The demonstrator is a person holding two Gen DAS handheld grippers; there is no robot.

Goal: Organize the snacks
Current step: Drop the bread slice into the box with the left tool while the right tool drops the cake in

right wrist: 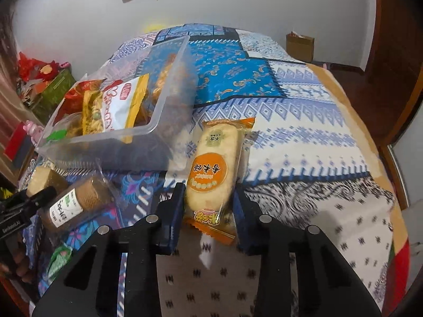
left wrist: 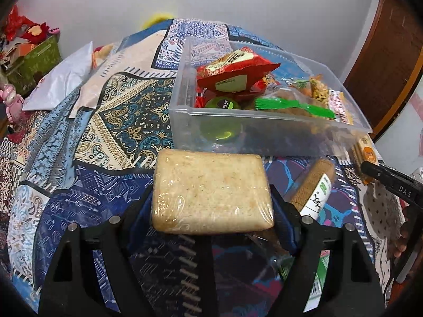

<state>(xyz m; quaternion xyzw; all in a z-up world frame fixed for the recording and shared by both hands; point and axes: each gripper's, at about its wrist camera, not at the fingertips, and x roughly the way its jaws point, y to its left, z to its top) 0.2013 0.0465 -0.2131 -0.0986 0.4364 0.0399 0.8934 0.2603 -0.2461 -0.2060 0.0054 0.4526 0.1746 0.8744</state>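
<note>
Nearest the left wrist camera, the left gripper (left wrist: 211, 211) holds a plastic-wrapped pale cake block (left wrist: 212, 192) crosswise, its blue pads pressed on the block's two short ends, raised over the patterned bedspread (left wrist: 105, 121). Just beyond it stands the clear plastic bin (left wrist: 264, 134), already holding a red snack bag (left wrist: 238, 71), a green-lidded cup (left wrist: 220, 103) and a packet with a green fork (left wrist: 290, 107). To the right of the block lies a brown biscuit roll (left wrist: 316, 185) with a white and green label whose print is too small to read. In the right wrist view, the right gripper (right wrist: 208, 206) has its jaws narrowed around an orange rice cracker packet (right wrist: 214, 174), pads against its sides; the packet lies lengthwise between the fingers and points toward the bin's corner (right wrist: 158, 124). Chinese characters sit on its orange oval, seen upside down. At the left edge the other tool reads "GenRobot.AI". The bedspread mixes blue, beige and white patchwork prints. Behind it are a white wall (right wrist: 238, 5), a wooden door (right wrist: 396, 52) and a cardboard box (right wrist: 300, 46) on the floor.
</note>
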